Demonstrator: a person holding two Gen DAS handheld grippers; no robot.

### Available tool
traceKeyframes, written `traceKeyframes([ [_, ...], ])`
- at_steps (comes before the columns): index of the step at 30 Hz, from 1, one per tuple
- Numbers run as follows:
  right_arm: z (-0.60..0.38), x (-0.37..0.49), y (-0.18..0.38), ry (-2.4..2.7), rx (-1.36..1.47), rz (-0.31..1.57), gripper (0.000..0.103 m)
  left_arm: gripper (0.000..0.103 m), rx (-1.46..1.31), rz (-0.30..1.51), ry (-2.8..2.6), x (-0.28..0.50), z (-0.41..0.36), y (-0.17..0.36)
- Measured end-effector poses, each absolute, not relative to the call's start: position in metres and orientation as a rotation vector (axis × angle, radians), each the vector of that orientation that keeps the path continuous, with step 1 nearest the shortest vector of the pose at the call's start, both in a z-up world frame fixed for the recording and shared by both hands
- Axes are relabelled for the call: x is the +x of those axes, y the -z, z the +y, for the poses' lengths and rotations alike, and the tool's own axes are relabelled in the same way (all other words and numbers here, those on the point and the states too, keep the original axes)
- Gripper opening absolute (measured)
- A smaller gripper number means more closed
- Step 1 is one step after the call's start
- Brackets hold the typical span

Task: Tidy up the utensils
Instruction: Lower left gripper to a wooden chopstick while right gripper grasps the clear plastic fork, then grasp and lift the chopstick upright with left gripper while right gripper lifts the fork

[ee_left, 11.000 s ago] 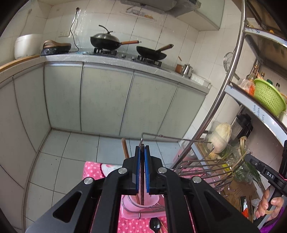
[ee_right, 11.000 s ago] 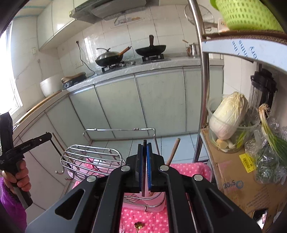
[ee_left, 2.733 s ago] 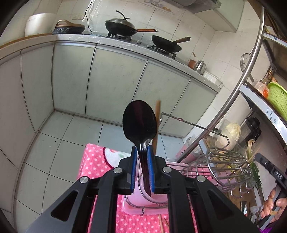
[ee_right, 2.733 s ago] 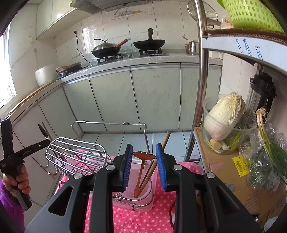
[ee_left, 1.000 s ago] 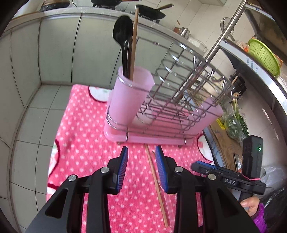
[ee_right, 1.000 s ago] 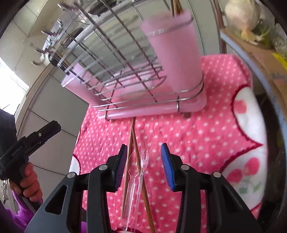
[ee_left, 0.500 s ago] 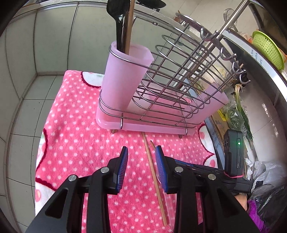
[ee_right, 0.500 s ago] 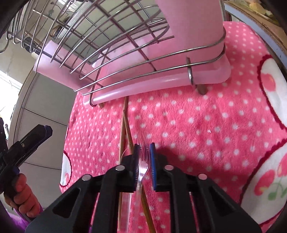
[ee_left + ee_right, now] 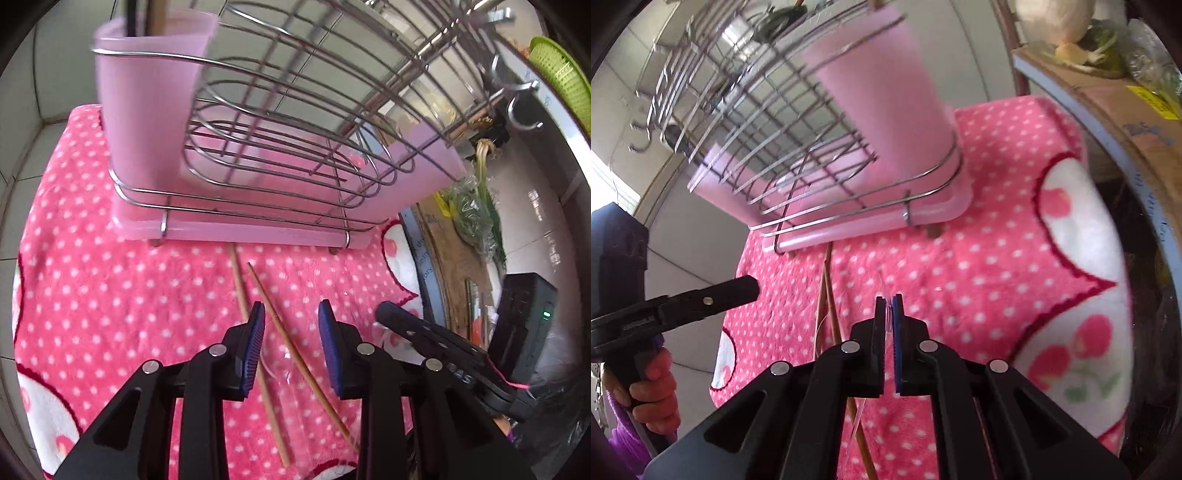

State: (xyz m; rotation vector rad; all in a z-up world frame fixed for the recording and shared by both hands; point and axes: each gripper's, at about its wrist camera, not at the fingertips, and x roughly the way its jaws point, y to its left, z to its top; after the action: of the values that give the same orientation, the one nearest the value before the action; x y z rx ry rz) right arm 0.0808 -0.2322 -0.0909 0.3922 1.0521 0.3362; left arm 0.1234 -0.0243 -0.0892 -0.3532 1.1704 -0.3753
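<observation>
Two wooden chopsticks (image 9: 255, 354) lie crossed on the pink dotted cloth (image 9: 110, 302) in front of the pink wire rack (image 9: 258, 229). My left gripper (image 9: 291, 332) hovers low over them. One chopstick runs between its jaws, which are closing and touch nothing. My right gripper (image 9: 888, 301) is shut on a clear plastic fork (image 9: 882, 282), whose handle hangs below the fingers. The chopsticks (image 9: 824, 295) lie just left of it. The pink cup (image 9: 147, 92) at the rack's end holds a black spoon and a wooden stick.
A cardboard box with greens (image 9: 469, 221) and a metal shelf stand right of the cloth. The other gripper (image 9: 424, 336) reaches in from the right. A hand in a purple sleeve (image 9: 653, 387) holds the left gripper (image 9: 701, 299). Tiled floor lies beyond the cloth's left edge.
The right gripper shut on the clear fork and raised it off the cloth. The left gripper came down and forward, closer to the chopsticks and the rack.
</observation>
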Motion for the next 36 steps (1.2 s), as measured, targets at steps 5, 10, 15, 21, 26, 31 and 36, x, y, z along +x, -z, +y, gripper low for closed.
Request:
traceKeyframes([
  [5, -0.246, 0.072, 0.088, -0.348, 0.426, 1.020, 0.004, 0.029, -0.306, 1.224, 0.333, 0.136, -0.050, 0.108],
  [10, -0.252, 0.066, 0.083, -0.346, 0.405, 0.995, 0.004, 0.029, -0.254, 1.269, 0.267, 0.146, -0.060, 0.128],
  [15, -0.260, 0.064, 0.078, -0.345, 0.409, 0.973, 0.004, 0.028, -0.236, 1.311, 0.225, 0.160, -0.067, 0.146],
  [21, -0.258, 0.062, 0.075, -0.336, 0.388, 0.964, 0.004, 0.026, -0.215, 1.312, 0.212, 0.168, -0.073, 0.153],
  [26, -0.255, 0.058, 0.070, -0.332, 0.373, 0.953, 0.004, 0.011, -0.229, 1.300, 0.211, 0.166, -0.071, 0.152],
  [31, -0.254, 0.052, 0.062, -0.311, 0.350, 0.925, 0.004, 0.009, -0.312, 1.233, 0.273, 0.154, -0.048, 0.128],
  [36, -0.256, 0.044, 0.042, -0.282, 0.321, 0.854, 0.004, 0.007, -0.351, 1.110, 0.349, 0.131, -0.041, 0.086],
])
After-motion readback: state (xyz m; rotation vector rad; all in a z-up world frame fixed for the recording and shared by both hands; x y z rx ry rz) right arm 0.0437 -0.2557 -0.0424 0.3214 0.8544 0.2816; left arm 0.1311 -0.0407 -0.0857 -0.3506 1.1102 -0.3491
